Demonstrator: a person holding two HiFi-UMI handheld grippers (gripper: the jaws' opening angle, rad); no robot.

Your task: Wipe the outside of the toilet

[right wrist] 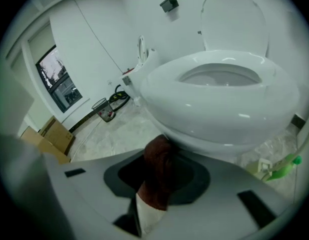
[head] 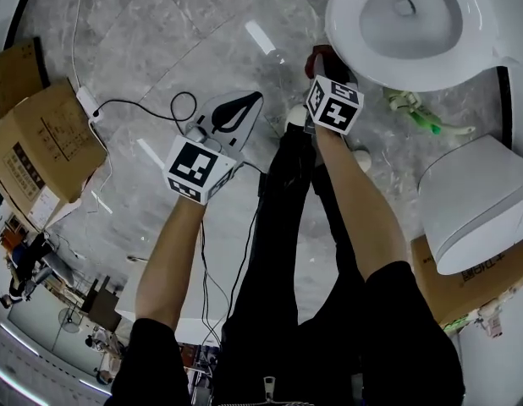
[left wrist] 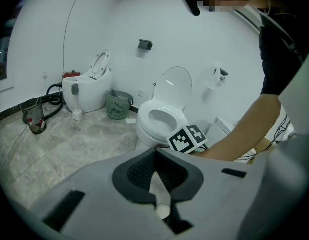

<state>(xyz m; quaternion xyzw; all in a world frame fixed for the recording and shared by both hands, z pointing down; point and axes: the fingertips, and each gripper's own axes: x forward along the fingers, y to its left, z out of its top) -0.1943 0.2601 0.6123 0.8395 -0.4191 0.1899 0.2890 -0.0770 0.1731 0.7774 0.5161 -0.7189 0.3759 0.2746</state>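
Observation:
The white toilet point(head: 405, 24) stands at the top right of the head view with its lid up point(right wrist: 234, 19). My right gripper point(head: 322, 64) is shut on a dark red cloth point(right wrist: 159, 171), and the cloth presses against the lower front outside of the bowl point(right wrist: 219, 99). My left gripper point(head: 236, 112) hangs over the floor to the left of the toilet, shut with nothing between its black pads point(left wrist: 139, 171). From the left gripper view the toilet point(left wrist: 159, 121) is ahead, with the right gripper's marker cube point(left wrist: 187, 138) low in front of it.
A green-tipped tool point(head: 418, 112) lies on the floor right of the bowl. A white lidded unit point(head: 477, 201) sits on a cardboard box. More boxes point(head: 41, 138), a power strip point(head: 88, 101) and cables are at left. A second toilet point(left wrist: 89, 89) and basket point(left wrist: 117, 105) stand by the wall.

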